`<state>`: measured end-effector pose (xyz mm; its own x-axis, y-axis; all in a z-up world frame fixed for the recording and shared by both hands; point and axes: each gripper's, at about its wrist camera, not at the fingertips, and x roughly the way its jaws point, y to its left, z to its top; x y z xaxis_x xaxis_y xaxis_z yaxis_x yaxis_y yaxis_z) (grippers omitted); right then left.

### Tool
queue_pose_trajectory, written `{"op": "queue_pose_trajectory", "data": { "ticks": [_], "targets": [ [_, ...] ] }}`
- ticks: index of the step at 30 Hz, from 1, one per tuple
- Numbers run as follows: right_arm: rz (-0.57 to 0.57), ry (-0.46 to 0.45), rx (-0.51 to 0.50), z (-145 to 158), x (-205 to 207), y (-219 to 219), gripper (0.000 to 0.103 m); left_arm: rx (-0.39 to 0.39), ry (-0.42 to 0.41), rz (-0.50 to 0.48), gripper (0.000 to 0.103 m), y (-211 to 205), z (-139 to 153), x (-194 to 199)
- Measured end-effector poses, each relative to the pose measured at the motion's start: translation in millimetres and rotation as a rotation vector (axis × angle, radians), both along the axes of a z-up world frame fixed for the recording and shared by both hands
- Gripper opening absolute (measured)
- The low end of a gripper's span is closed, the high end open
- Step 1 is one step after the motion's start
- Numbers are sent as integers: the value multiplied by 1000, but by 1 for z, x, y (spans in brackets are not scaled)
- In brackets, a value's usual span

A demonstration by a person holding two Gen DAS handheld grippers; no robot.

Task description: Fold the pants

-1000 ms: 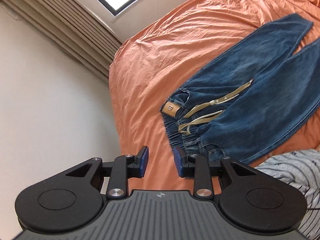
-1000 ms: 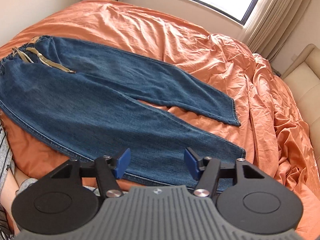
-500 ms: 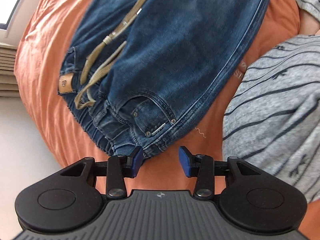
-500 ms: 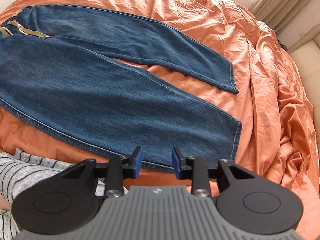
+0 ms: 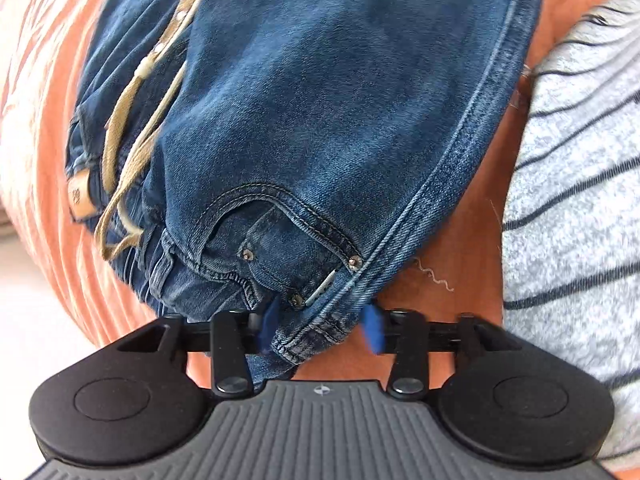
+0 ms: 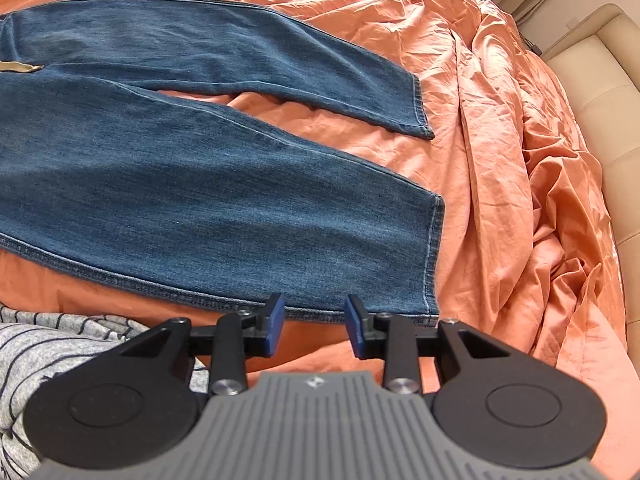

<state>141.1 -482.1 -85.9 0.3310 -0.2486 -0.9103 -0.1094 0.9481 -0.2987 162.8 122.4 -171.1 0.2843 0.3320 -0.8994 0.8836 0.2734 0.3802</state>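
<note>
Left gripper [image 5: 322,328] gapes around the waist corner of the jeans [image 5: 320,100] at lower centre, unclamped; right gripper [image 6: 315,326] hangs parted, empty, by the leg seam low in frame. Pinching shallowly, we risk denim slipping free.

Faded blue denim pants [image 6: 208,168] with tan drawstring [image 5: 132,128], orange bedsheet [image 6: 500,128], grey shirt [image 5: 572,216] striped in dark lines, cream sofa [image 6: 592,64], blue gripper pads [image 6: 274,326].
</note>
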Motion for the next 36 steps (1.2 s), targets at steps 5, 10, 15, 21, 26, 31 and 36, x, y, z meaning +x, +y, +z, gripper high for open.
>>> {"op": "queue_pose_trajectory", "data": {
  "ticks": [5, 10, 15, 21, 26, 31, 36],
  "targets": [
    [72, 52, -23, -13, 2, -11, 29, -115, -103, 83, 20, 4, 30, -8],
    [167, 104, -21, -34, 5, -15, 29, -259, -289, 257, 17, 9, 61, -12],
    [293, 199, -72, -68, 4, -7, 29, -410, -434, 464, 9, 8, 88, -5],
    [439, 165, -195, -87, 1, 8, 49, -438, -506, 551, 7, 0, 99, 3],
    [508, 119, -201, -92, -5, 21, 11, -438, -525, 593, 7, -1, 100, 1],
    [501, -19, -208, -63, -10, 19, 0, -456, -571, 618, 7, -1, 109, -1],
    [396, -181, -182, -10, 11, 10, 0, -483, -630, 642, 6, 0, 127, 16]
  ]
}}
